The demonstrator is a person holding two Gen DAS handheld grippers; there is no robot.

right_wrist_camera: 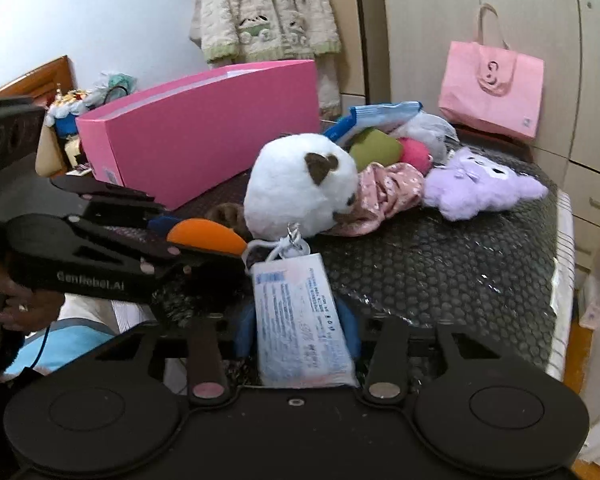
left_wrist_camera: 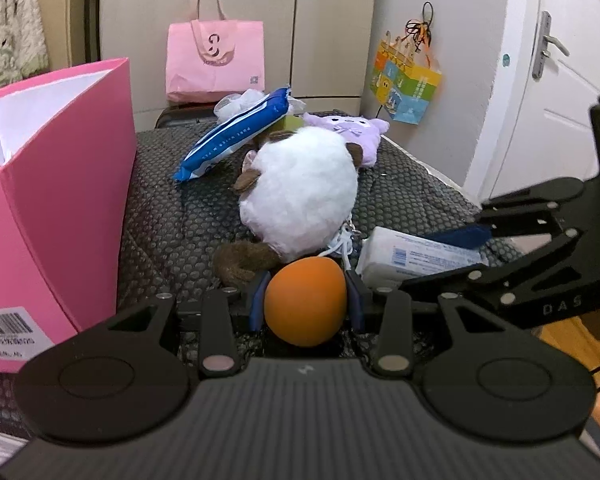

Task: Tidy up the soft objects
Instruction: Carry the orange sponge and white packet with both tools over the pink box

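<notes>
My left gripper [left_wrist_camera: 306,308] is shut on an orange ball [left_wrist_camera: 305,296], its blue pads pressing both sides of it. My right gripper [right_wrist_camera: 300,336] is shut on a white tissue pack [right_wrist_camera: 300,312] that lies lengthwise between its blue pads. Both grippers sit side by side at the near edge of the dark bubble-textured cover [right_wrist_camera: 440,264]. Just beyond them lies a round white plush [left_wrist_camera: 300,184] with brown ears and tail. An open pink box [left_wrist_camera: 52,184] stands to the left of the pile.
Behind the white plush lie a blue wipes pack [left_wrist_camera: 236,136], a purple plush [right_wrist_camera: 476,188], a pink floral cloth [right_wrist_camera: 384,196], and green and pink soft items. A pink tote bag [left_wrist_camera: 214,60] stands at the far end against the wardrobe. A door [left_wrist_camera: 556,80] is at the right.
</notes>
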